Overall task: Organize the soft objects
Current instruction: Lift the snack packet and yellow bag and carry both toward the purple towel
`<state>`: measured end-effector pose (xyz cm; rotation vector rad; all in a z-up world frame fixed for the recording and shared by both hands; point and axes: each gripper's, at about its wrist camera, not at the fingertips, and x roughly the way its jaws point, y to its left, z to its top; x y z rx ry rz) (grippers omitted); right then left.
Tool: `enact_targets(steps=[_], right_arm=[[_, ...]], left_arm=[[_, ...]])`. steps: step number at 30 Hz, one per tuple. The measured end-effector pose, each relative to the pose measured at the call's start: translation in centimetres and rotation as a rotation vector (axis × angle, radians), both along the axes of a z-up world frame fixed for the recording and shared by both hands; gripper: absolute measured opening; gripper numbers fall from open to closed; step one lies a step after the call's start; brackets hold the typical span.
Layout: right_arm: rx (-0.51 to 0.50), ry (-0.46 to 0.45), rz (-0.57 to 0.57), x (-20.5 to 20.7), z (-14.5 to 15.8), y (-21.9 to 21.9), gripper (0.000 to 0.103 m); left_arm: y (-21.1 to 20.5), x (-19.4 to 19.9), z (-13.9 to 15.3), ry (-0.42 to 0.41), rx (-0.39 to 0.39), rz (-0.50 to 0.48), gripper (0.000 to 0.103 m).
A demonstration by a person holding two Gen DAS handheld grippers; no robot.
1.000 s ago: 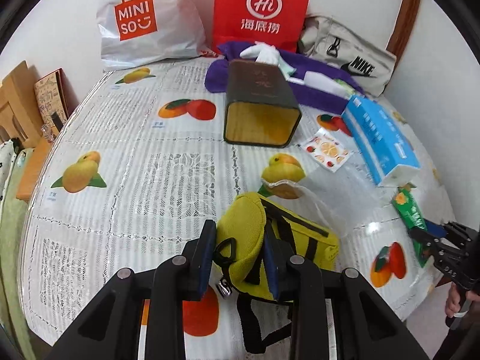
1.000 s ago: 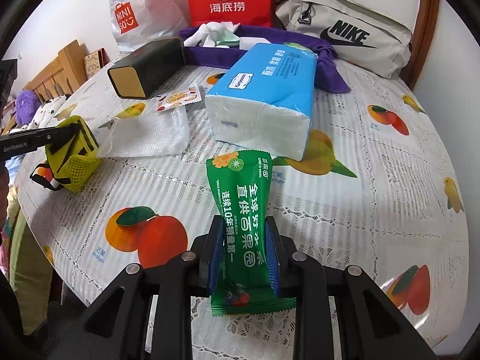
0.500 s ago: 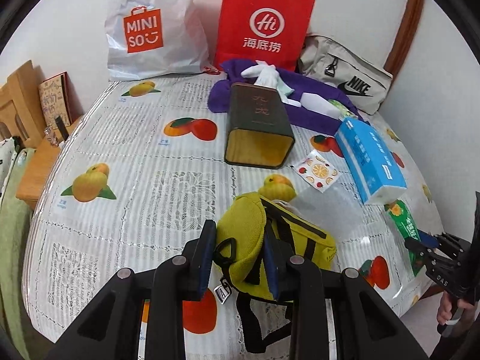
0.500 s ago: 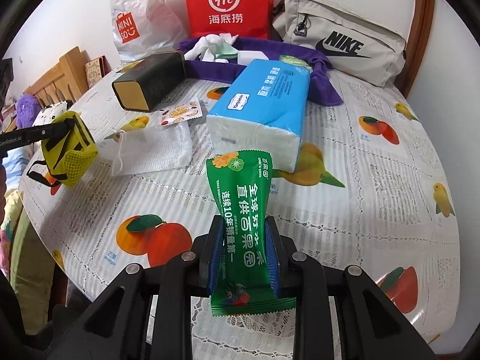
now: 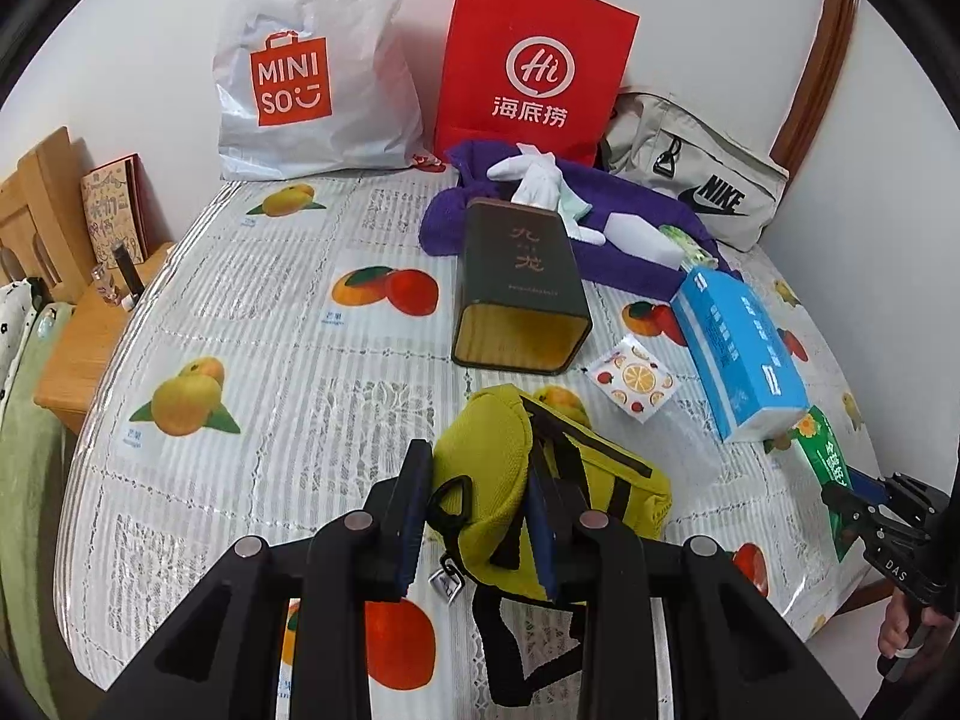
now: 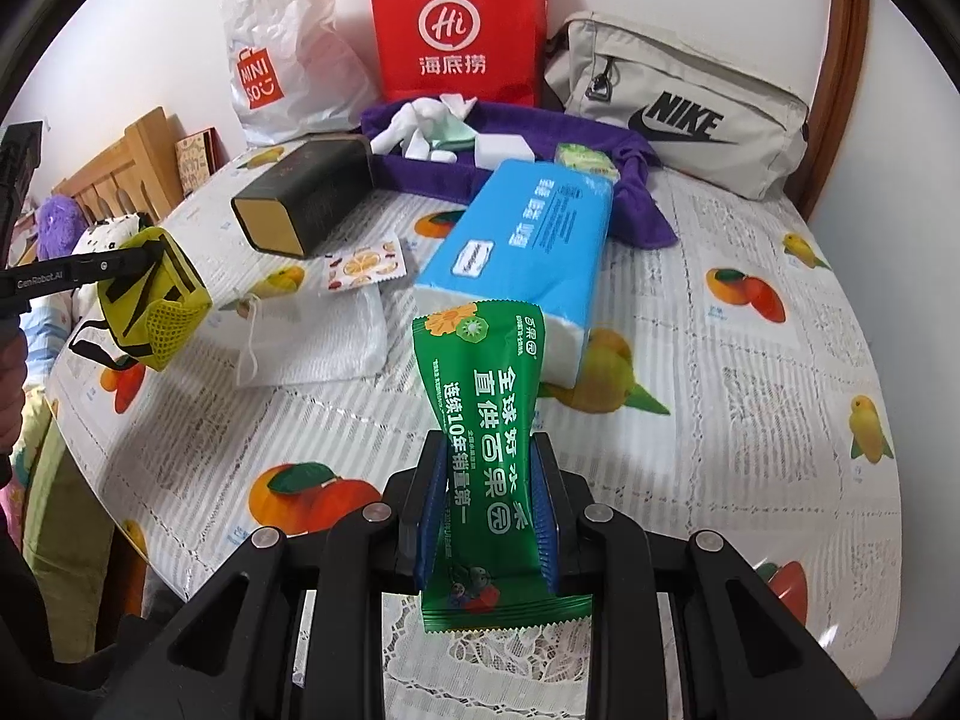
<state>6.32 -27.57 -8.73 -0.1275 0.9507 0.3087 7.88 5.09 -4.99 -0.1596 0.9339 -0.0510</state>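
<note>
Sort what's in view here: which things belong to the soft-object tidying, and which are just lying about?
In the job: yellow pouch held by the left gripper; green snack packet held by the right gripper.

Lying about: dark tin, blue tissue pack, fruit-print sachet, red paper bag, Nike bag.

From the right gripper point(image 6: 487, 516): tissue pack point(image 6: 522, 246) directly ahead on the table point(image 6: 750, 420); mesh pouch point(image 6: 312, 342) ahead-left; tin point(image 6: 306, 204) further left; towel point(image 6: 540, 138) and sling bag point(image 6: 678, 102) behind the pack.
</note>
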Motion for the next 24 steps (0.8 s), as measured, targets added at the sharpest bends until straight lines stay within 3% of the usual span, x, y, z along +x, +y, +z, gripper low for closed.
enact_targets(steps=[24], right_arm=[[0.004,-0.044,-0.016,4.8,3.1,-0.6,0.027]], left_arm=[[-0.2,5.5,2.9,-0.029,-0.016,0.0,0.028]])
